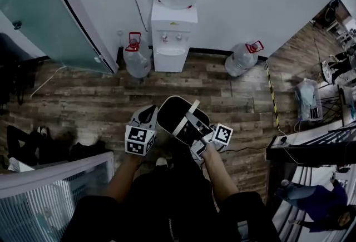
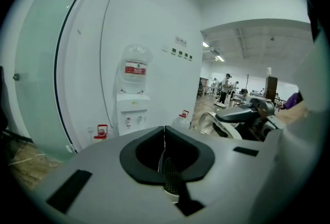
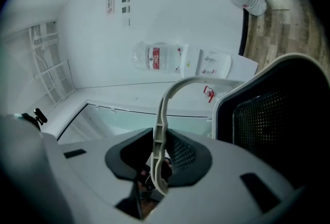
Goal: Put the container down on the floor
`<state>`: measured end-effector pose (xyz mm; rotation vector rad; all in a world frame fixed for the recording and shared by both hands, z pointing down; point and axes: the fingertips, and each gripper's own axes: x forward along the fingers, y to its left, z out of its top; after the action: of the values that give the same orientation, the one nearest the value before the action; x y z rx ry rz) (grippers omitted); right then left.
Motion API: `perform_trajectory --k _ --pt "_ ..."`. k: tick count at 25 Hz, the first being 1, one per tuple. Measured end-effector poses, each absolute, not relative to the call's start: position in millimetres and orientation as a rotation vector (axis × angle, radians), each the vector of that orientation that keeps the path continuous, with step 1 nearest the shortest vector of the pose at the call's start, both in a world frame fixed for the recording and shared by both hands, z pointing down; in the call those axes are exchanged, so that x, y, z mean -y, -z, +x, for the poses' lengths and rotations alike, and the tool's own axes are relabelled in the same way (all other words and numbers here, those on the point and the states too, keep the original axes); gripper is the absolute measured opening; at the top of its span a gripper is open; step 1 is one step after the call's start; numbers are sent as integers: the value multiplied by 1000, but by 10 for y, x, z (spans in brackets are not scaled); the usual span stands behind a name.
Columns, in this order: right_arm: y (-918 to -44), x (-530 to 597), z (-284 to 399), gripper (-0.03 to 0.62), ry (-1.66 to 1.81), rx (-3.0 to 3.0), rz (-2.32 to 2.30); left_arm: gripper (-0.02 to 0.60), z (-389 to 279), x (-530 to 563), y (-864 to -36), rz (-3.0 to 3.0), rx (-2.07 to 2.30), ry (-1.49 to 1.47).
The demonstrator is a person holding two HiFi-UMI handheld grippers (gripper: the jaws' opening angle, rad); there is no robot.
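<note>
While the right gripper point(image 3: 157, 165) clamps the container point(image 1: 171, 114) handle point(image 3: 170, 91), the closed left gripper point(image 2: 165, 138) droops.

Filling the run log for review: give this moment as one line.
right gripper: shut on handle of container | left gripper: shut, empty | container: held above floor, not yet down | ahead: water dispenser

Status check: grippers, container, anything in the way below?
Left gripper shut, empty. Right gripper shut on pale plastic handle of black mesh container, hanging above wood-plank floor, not yet down. White water dispenser and two clear bottles stand ahead at wall.
</note>
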<state>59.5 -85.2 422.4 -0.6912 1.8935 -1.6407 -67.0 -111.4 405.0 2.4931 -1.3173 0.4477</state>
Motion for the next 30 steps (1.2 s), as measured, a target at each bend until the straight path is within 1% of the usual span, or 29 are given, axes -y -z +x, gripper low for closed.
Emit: perform_trajectory --k 17,30 --pt "-4462 2399 642 84 1824 -2109 -528 16 -563 2568 -4036 2339 1531 -480" --pt "-4697 3093 642 84 1891 -2188 -508 16 -580 3009 -4212 2298 1535 -509"
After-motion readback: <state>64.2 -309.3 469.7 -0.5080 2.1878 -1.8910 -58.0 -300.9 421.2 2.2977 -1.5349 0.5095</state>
